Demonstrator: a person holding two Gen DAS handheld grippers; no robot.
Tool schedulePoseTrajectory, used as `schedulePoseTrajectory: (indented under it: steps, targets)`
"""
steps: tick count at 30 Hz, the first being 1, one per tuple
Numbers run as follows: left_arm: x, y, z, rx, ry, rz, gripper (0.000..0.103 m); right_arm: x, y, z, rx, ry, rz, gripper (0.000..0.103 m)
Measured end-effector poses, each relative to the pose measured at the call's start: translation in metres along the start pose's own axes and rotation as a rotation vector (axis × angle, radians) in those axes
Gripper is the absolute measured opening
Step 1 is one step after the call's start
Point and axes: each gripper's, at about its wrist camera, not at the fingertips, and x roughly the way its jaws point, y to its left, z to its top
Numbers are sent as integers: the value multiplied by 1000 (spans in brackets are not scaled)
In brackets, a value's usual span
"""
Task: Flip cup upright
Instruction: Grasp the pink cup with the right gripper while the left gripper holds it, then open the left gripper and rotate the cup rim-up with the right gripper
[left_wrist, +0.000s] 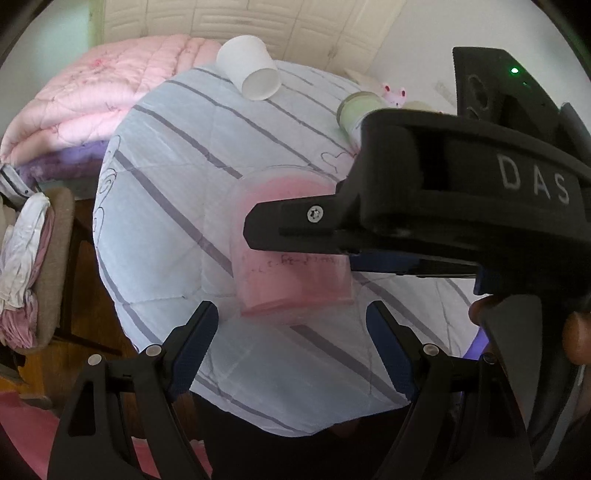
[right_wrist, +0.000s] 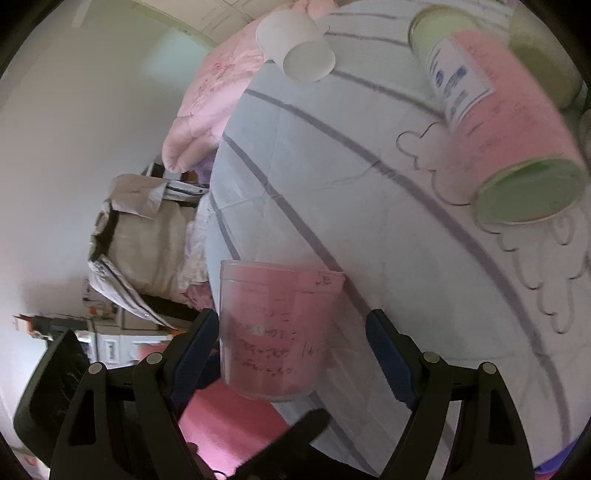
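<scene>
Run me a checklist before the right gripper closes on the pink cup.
1. Pink cup sits between the right gripper's fingers: ok.
2. Grip closed on the cup: not ok, jaws stand open.
3. Left gripper off the cup: ok, open, not gripping.
4. White paper cup and labelled can apart from the pink cup: ok.
5. Which end is the cup's mouth: cannot tell.

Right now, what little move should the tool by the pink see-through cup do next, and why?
Probably close the right tool gently on the translucent pink plastic cup. Its blue-padded fingers sit on both sides of the cup, seemingly not pressing it yet, and the cup lies over the striped white quilt. A firm hold has to come before turning it upright. The left tool waits open nearby.
</scene>
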Motion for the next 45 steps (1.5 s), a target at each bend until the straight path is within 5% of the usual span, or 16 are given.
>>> schedulePoseTrajectory:
  steps: [6,10,25,45]
  targets:
    - [2,1,3,10,9,-9,84,6,-11,4,22,15,79,82]
    - [0,-2,6,10,-6,-16,84,-1,-14,3,-2,-9,124,69]
    - [24,-34,26,81,25,-27,87,-49,-15,-4,-202,-248,-98,69]
    - [41,-49,17,136,37,64,98,-59,-21,-28,-443,-450,-204,69]
